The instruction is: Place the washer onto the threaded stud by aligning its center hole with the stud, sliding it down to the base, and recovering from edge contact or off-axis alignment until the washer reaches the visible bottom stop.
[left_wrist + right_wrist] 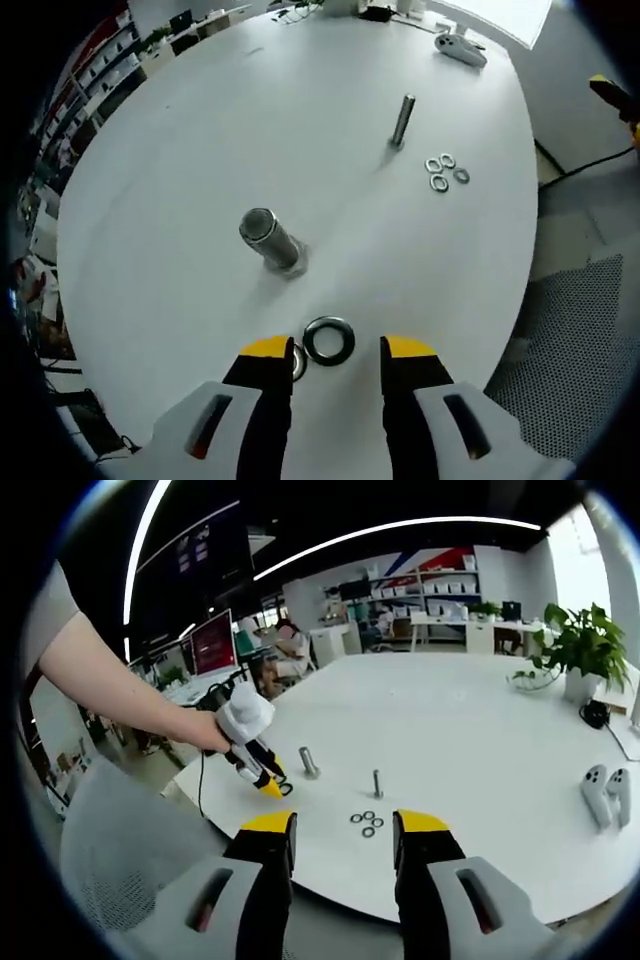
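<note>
A large dark washer (329, 340) lies flat on the white table (200, 140), between the tips of my open left gripper (339, 349) and untouched by either jaw. A second ring (298, 362) peeks out from behind the left fingertip. The thick threaded stud (270, 240) stands a little beyond the washer, leaning in this view. In the right gripper view a person's hand holds the left gripper (270, 783) low over the table beside that stud (309, 763). My right gripper (345, 825) is open and empty, off the table's near edge.
A thinner stud (403, 120) (378, 783) stands farther along, with several small washers (445, 172) (366, 823) beside it. White controllers (605, 792) lie at the right, and a potted plant (585, 650) is at the far edge. Mesh chair backs sit off the table's edge.
</note>
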Demonstrator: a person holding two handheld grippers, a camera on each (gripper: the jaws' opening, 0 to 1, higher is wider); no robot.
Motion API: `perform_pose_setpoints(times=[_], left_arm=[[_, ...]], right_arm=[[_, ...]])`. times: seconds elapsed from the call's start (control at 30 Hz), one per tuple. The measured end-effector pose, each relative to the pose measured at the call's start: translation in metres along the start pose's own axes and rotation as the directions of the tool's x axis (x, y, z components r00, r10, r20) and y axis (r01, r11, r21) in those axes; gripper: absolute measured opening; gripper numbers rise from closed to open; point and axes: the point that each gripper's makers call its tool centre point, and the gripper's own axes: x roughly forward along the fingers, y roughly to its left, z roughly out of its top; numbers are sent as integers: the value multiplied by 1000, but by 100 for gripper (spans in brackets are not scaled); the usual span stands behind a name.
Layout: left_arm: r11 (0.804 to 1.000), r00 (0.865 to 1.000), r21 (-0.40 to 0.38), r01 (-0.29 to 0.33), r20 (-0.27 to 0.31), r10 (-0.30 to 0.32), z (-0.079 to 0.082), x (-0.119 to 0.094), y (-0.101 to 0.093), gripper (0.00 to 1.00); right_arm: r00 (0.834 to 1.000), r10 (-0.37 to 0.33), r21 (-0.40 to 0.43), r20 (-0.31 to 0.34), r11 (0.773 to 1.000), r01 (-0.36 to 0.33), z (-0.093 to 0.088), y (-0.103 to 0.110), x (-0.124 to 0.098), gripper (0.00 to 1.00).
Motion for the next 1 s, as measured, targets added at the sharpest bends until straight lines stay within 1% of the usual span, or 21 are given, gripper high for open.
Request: perform_pose_setpoints(times=[0.07, 0.23, 0.3, 0.4, 0.47, 0.5, 0.53, 0.57, 0.67, 0.73, 0.8, 0.87, 0.93, 1.0], left_arm=[[1000, 1000, 0, 13, -11, -13, -1, 4, -1, 33], [1000, 999, 12, 25, -38, -24, -6, 9, -2, 32], [999, 999, 30, 18, -45, -17, -6, 10, -1, 32], [999, 999, 21, 30, -38, -30, -3, 10, -3, 32], [999, 998, 25, 36, -43, -35, -4, 11, -5, 32], [999, 998, 32, 41, -57, -39, -8, 13, -7, 32], [998, 999, 62, 32, -45, -29, -6, 13, -4, 31], [998, 998, 47, 34, -48, -32, -7, 13, -6, 31], [998, 998, 37, 42, -42, -41, -8, 12, -8, 32], [998, 998, 53, 46, -44, -44, -10, 11, -11, 32], [995, 998, 91, 43, -45, -39, -13, 10, -11, 32], [989, 999, 148, 30, -38, -25, -13, 10, -11, 31], [994, 999, 99, 33, -44, -29, -13, 10, -12, 31], [993, 998, 110, 34, -58, -28, -12, 11, -11, 32]], right_arm=[[1000, -1, 1, 1, 1000, 1, 0, 0, 0, 40], [1000, -3, 3, 1, 1000, 3, 0, -1, 0, 39], [1000, -3, 3, -2, 1000, 3, 0, -1, 0, 39], [1000, -3, 5, 0, 1000, 3, 0, -1, 0, 39], [1000, -5, 6, 1, 1000, 5, 0, -1, 0, 39], [1000, -5, 6, 1, 1000, 5, 0, -1, 0, 39], [1000, -4, 6, 0, 1000, 4, 0, -1, 0, 38], [1000, -3, 6, -1, 1000, 3, 0, -1, 0, 38], [1000, -3, 6, 1, 1000, 3, 0, -1, 0, 38], [1000, -5, 8, 1, 1000, 5, 0, -1, 0, 38], [1000, -6, 8, 0, 1000, 6, 0, -2, -1, 38], [1000, -6, 6, -1, 1000, 6, 0, -2, 0, 37], [1000, -5, 6, -2, 1000, 5, 0, -2, 0, 37], [1000, -6, 8, 0, 1000, 6, 0, -2, -1, 37]])
